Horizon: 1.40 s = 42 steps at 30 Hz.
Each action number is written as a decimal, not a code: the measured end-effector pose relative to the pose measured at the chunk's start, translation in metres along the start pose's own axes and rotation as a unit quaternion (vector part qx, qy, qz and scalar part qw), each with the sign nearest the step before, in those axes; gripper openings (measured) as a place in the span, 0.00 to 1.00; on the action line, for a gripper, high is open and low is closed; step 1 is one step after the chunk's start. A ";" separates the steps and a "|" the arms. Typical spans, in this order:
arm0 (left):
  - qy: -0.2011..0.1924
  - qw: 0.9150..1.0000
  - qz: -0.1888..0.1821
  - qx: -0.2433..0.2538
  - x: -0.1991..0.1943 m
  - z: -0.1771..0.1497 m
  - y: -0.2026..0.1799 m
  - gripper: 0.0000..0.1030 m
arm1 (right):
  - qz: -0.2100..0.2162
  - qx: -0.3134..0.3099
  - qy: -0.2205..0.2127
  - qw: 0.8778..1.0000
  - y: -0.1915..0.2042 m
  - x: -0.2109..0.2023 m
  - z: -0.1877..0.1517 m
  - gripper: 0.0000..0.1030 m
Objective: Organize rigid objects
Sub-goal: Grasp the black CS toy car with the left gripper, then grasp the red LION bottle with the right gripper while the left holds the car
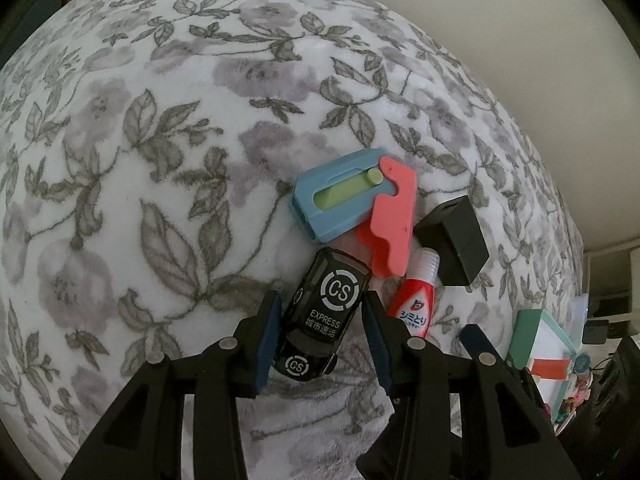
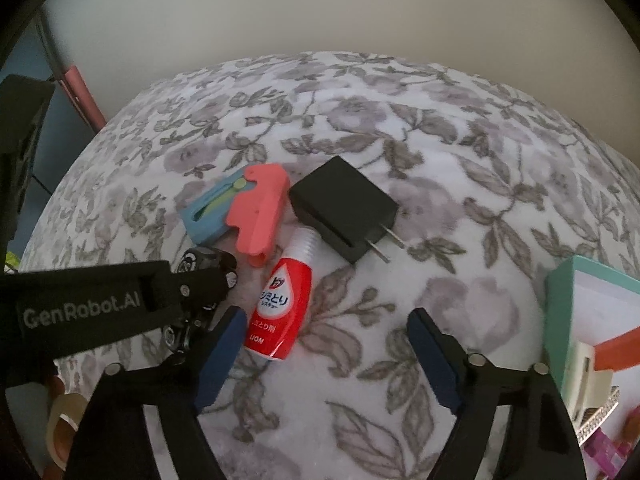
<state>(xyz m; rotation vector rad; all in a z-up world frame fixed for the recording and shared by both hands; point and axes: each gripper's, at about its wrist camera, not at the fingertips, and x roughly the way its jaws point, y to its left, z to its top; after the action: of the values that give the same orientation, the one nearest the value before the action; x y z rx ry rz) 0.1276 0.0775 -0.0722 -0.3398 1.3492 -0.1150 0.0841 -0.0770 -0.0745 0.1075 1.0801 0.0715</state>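
Setting: You are working over a plush floral blanket (image 1: pixel 160 160), seen through both wrist cameras, with a pale wall (image 2: pixel 320 8) behind it.

Left gripper (image 1: pixel 320 332): Your left claw stands partly closed around a black toy car (image 1: pixel 320 312) marked "CS EXPRESS". Both blue pads sit at the car's sides, the left pad (image 1: pixel 268 340) against its flank. From the right wrist camera only a sliver of the car shows beyond the black "GenRobot.AI" arm.

Right gripper (image 2: pixel 326 354): Your right claw hangs wide apart and holds nothing, with bare blanket between its pads. The red bottle (image 2: pixel 280 308) lies just past its left pad (image 2: pixel 220 356); whether they touch, you cannot tell from here.

Red bottle: It lies on its side, white cap pointing away from you, between the toy car and the black plug adapter (image 2: pixel 344 214).

Plug adapter: It rests on the blanket with its two metal prongs pointing to the right in the right wrist view, close beside the bottle cap.

Blue and coral pieces: A blue slider block (image 1: pixel 332 196) with a green insert lies just beyond the car, a coral plastic piece (image 1: pixel 392 216) overlapping its right end.

Right edge: A mint-green box (image 2: pixel 560 320) with a white interior sits at the blanket's edge, an orange piece inside it.

Lower left corner: A roll of tape (image 2: pixel 64 428) shows in the right wrist view.
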 end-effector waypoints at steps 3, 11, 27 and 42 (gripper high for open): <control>0.000 1.000 0.002 0.001 -0.001 -0.002 0.000 0.42 | 0.000 -0.002 -0.001 1.000 0.005 0.002 0.002 0.71; 0.000 1.000 0.005 0.001 0.005 0.003 -0.004 0.42 | 0.003 -0.007 -0.005 1.000 0.010 0.003 0.002 0.51; -0.004 0.997 0.054 0.055 0.017 0.002 -0.031 0.46 | 0.005 0.030 0.012 0.999 -0.013 -0.005 -0.006 0.28; 0.000 0.987 0.107 0.122 0.033 -0.012 -0.076 0.53 | -0.018 0.061 0.049 0.997 -0.046 -0.026 -0.032 0.28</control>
<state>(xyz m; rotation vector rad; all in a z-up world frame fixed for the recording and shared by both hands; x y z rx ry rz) 0.1317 -0.0056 -0.0825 0.0109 1.3458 -0.0995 0.0444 -0.1234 -0.0723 0.1950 1.1837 -0.0220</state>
